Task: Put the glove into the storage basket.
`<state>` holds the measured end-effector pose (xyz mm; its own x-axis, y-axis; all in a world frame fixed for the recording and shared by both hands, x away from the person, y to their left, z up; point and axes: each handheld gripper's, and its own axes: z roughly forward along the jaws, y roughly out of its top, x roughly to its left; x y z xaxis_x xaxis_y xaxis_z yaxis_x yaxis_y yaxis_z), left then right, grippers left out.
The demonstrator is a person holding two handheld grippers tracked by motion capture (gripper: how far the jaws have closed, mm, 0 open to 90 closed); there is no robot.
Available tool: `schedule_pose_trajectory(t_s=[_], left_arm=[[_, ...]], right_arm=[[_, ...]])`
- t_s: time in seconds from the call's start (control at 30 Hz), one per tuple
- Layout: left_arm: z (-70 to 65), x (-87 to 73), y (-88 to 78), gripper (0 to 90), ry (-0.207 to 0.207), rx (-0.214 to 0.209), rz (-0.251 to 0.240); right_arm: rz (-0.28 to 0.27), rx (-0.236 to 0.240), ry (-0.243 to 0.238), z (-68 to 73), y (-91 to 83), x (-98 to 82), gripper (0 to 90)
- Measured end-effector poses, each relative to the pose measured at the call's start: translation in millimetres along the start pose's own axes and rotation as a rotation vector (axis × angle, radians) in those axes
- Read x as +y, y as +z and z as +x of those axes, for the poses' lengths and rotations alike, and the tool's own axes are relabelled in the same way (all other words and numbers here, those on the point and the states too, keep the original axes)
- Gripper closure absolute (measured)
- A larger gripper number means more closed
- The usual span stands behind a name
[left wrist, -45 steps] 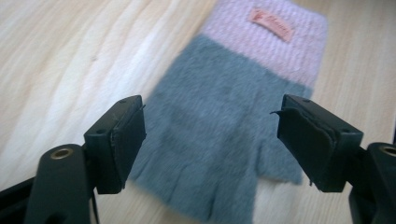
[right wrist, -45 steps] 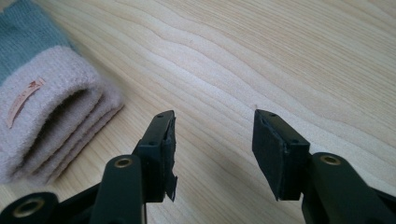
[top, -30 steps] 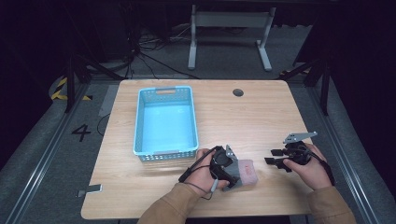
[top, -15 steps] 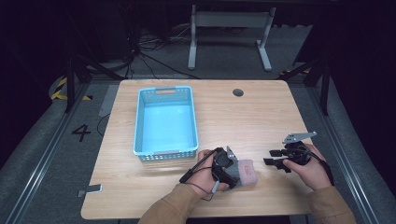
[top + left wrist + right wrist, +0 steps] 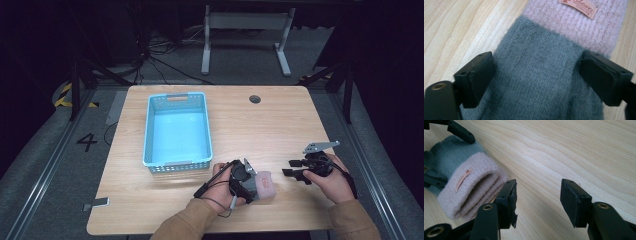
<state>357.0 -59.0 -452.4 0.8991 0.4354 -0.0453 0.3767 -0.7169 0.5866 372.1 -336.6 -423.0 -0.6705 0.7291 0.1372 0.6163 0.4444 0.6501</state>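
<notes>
While glove (image 5: 541,82) lies flat on table (image 5: 280,130) near front edge, it is straddled by left gripper (image 5: 536,75), jaws open, grasp not yet closed. Right gripper (image 5: 537,200) held open, empty. Basket (image 5: 176,129) unfilled; transfer judged pending.

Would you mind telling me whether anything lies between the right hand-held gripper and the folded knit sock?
Nothing visible does: bare table lies between the right hand-held gripper and the sock, whose grey part sits between the left hand-held gripper's jaws.
</notes>
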Motion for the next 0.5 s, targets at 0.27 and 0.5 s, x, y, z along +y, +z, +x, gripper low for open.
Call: schedule_pose_trajectory(t_s=[0.27, 0.5], left_arm=[[-8.2, 3.2, -1.7, 31.9, 0.017, 0.006, 0.004], [-12.0, 4.5, -3.4, 53.0, 0.012, -0.014, 0.000]], right_arm=[[-0.011, -0.007, -0.002, 0.1, -0.9, 0.8, 47.6], [-0.011, -0.012, -0.004, -0.1, -0.8, 0.5, 47.5]])
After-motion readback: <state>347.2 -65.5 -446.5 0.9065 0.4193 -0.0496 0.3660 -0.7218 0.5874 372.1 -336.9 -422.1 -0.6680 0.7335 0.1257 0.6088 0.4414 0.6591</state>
